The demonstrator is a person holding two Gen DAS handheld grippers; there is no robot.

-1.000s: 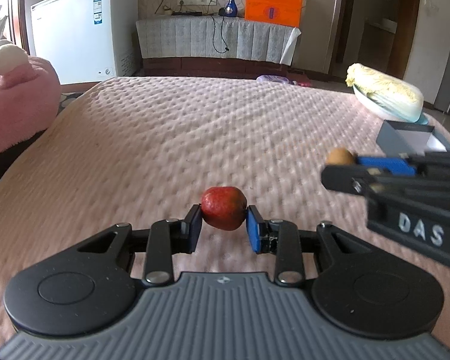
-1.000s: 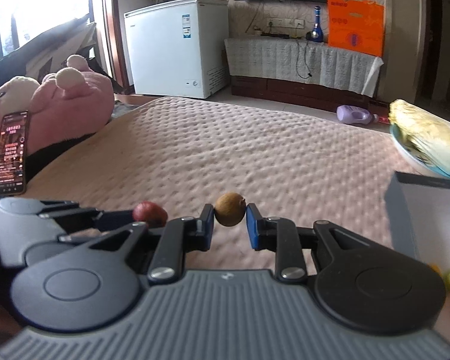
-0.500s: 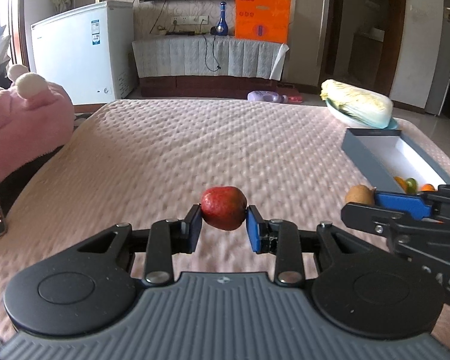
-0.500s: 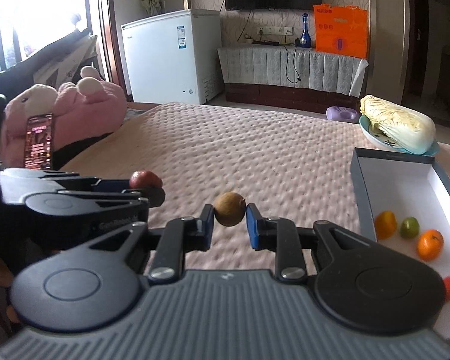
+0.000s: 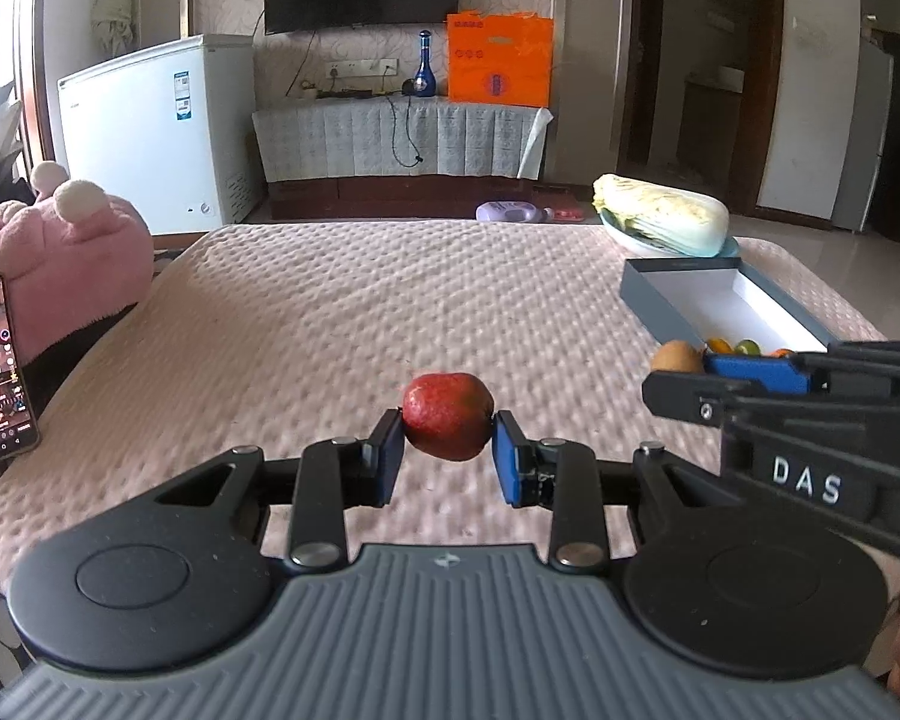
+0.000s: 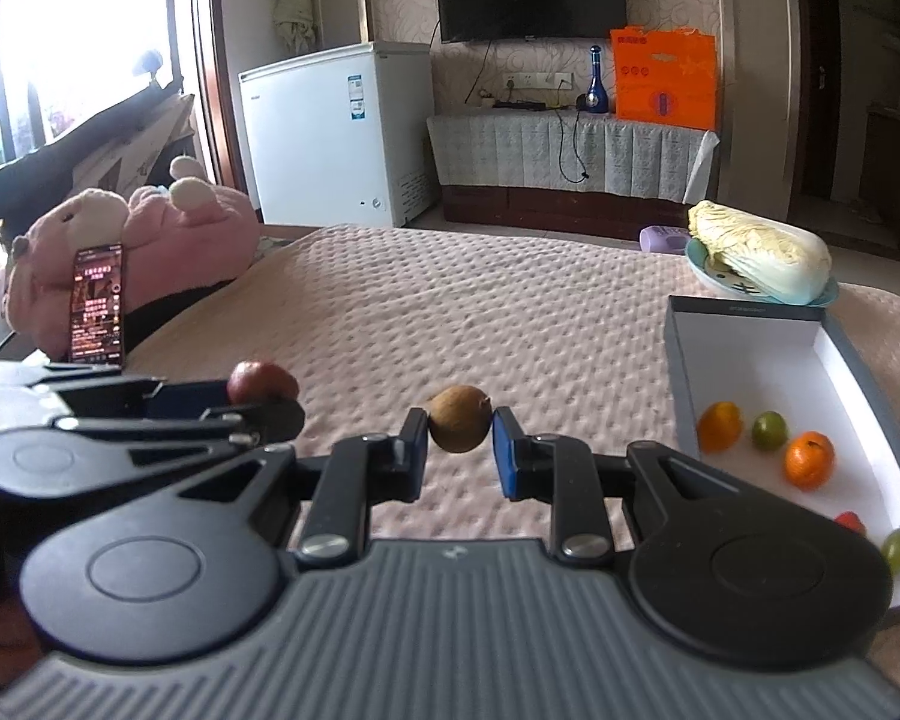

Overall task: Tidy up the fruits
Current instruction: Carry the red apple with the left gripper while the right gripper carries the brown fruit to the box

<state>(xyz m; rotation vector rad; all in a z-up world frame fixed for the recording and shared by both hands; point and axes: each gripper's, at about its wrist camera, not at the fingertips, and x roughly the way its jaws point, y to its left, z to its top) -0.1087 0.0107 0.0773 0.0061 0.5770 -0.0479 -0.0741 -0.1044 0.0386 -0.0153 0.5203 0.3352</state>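
Above the pink bedspread point(image 5: 450, 306), a red fruit point(image 5: 447, 416) is clamped by the left gripper point(image 5: 448, 453), and a brown fruit point(image 6: 459, 418) is pinched by the right gripper point(image 6: 459, 450).

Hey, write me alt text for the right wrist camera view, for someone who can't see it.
The right gripper is shut on a brown fruit above a pink bedspread. To its right, an open white box holds small orange, green and red fruits; to its left, the left gripper holds a red fruit. A cabbage on a plate lies behind the box.
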